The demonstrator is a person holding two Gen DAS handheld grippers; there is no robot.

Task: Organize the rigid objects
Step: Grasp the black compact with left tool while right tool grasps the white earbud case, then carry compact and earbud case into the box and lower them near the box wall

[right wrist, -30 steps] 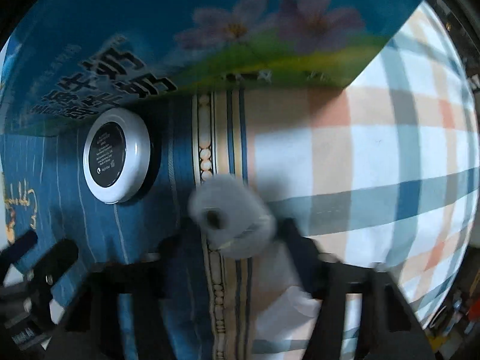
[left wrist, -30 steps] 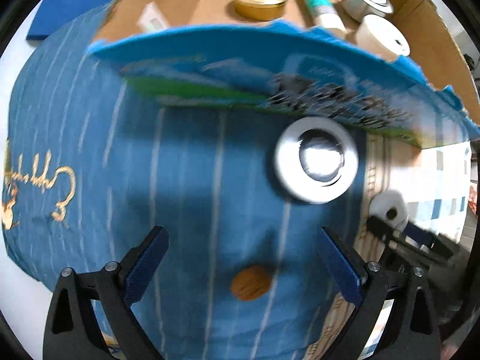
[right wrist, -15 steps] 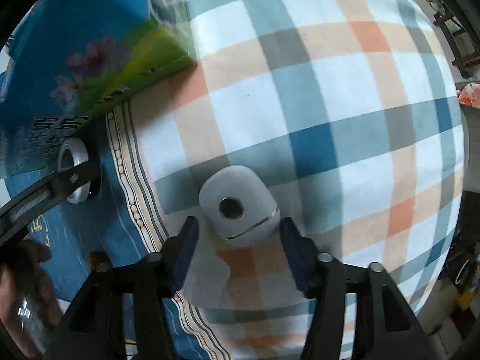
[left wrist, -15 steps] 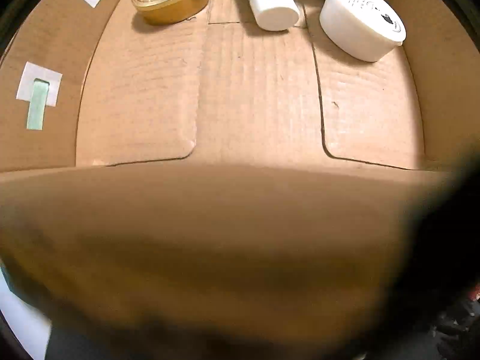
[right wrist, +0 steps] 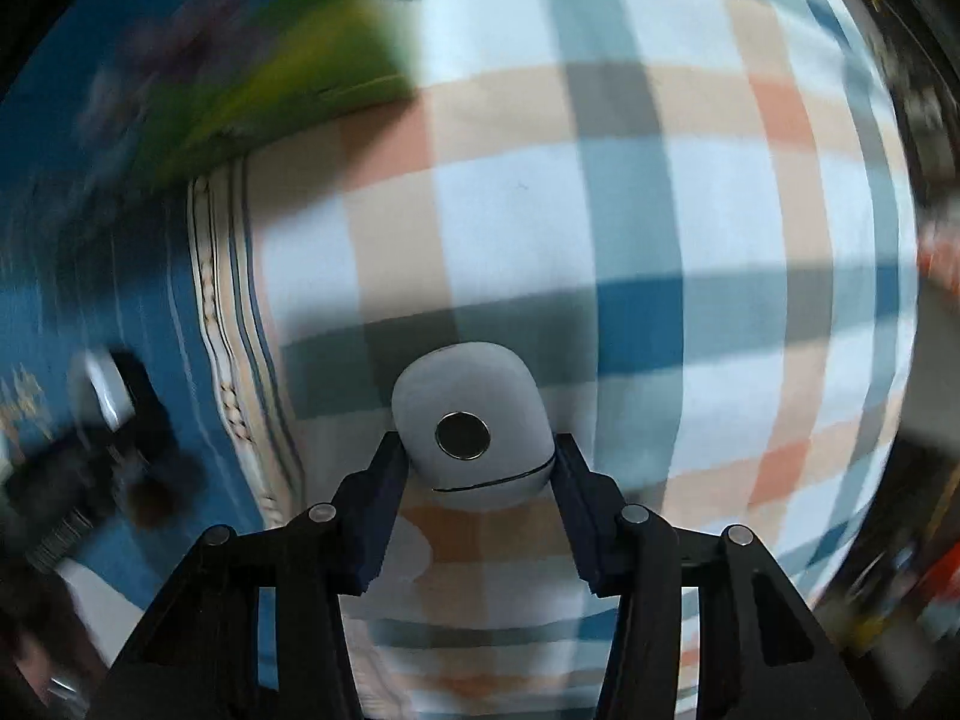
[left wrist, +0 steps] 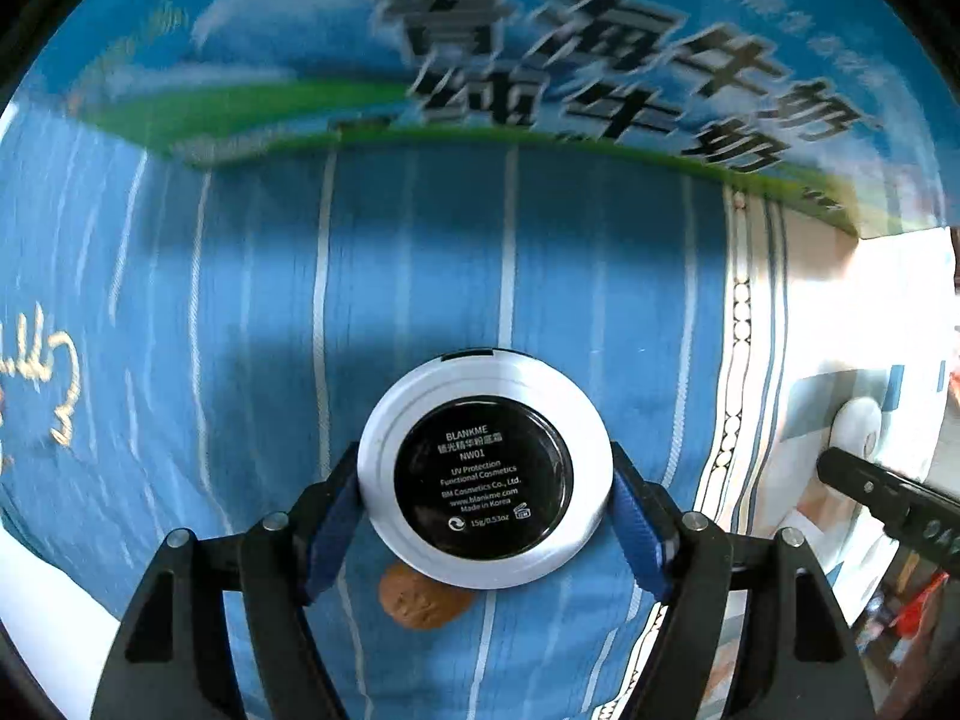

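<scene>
Over blue striped bedding (left wrist: 420, 276), my left gripper (left wrist: 486, 498) clamps the light, slick compact (left wrist: 485, 474) across its rigid rim, while my right gripper (right wrist: 480, 474) pinches the smooth white case (right wrist: 474, 426) by its sides.

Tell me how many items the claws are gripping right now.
2. The left claw grips the round white compact over the blue striped cloth. The right claw grips a small white rounded case over the plaid cloth. Others may be hidden.

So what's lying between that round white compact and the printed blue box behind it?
Only blue striped cloth: in the left wrist view nothing else sits between the compact, clamped in the left tool, and the box.
</scene>
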